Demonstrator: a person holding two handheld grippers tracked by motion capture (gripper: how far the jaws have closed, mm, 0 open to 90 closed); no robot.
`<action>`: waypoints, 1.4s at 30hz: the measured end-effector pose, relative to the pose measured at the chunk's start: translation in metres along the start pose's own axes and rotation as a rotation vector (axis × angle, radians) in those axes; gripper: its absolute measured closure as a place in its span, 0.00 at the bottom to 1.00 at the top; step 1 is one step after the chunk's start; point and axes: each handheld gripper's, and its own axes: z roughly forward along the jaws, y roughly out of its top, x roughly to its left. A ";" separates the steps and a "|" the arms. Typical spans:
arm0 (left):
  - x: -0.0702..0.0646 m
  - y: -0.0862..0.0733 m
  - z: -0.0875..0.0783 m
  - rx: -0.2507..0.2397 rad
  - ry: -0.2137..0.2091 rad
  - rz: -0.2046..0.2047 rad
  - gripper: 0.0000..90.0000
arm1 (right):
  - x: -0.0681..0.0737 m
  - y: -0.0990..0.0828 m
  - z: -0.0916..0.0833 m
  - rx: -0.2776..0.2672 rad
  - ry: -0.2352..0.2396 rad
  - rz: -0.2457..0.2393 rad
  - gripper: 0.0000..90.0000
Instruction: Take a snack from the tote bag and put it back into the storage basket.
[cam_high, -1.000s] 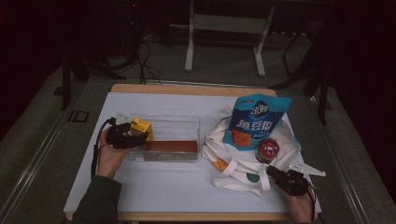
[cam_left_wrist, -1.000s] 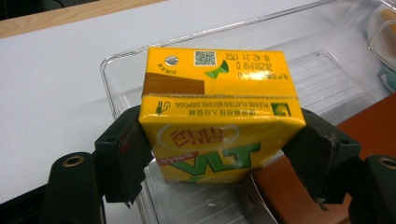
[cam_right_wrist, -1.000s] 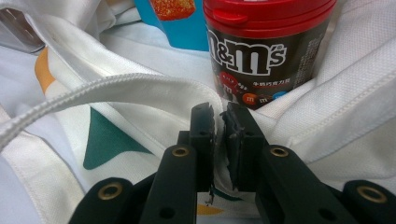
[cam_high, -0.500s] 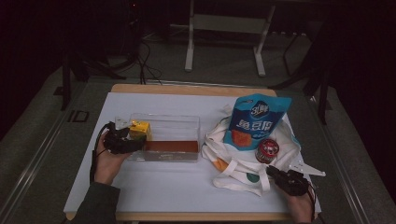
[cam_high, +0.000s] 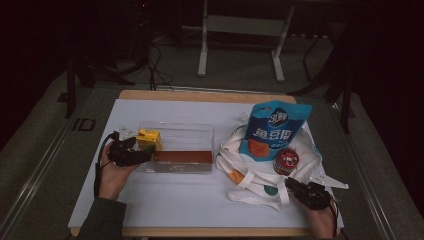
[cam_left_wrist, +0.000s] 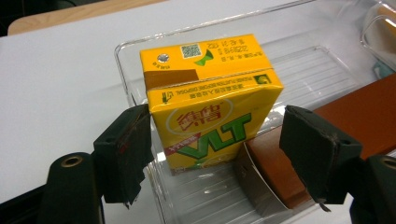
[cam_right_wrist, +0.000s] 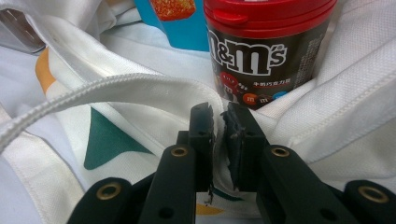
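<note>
Right gripper (cam_right_wrist: 218, 122): nearest the person, jaws closed on white tote bag (cam_right_wrist: 140, 88) fabric; position unchanged from a second ago.
Candy tub (cam_right_wrist: 266, 46): standing on the bag, just beyond.
Left gripper (cam_left_wrist: 224, 154): jaws spread wide around the yellow drink carton (cam_left_wrist: 212, 102); right pad clear of it.
Carton: upright in clear tray (cam_high: 197, 131), left end; unchanged.
Snack pouch (cam_high: 272, 130): farthest, on the bag.

Table (cam_high: 165, 200): white top with a wooden edge along the far and near sides.
Left half: clear plastic tray (cam_high: 200, 131) resting straight on the white top.
Right half: white cloth bag (cam_high: 250, 182) spread flat on the table, with orange and green patches.
Near right edge: one bag strap (cam_high: 327, 181) trailing out over the white top.
Middle front: bare white surface.
</note>
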 end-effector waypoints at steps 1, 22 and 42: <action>-0.001 0.000 -0.001 -0.007 0.003 0.002 0.29 | 0.000 0.000 0.000 -0.002 0.000 0.000 0.90; -0.023 0.008 -0.014 -0.094 -0.067 0.096 0.35 | 0.000 0.000 0.000 -0.001 0.003 0.001 0.89; -0.063 0.017 0.001 -0.113 -0.207 0.174 0.34 | 0.001 0.000 0.000 -0.003 0.000 -0.005 0.88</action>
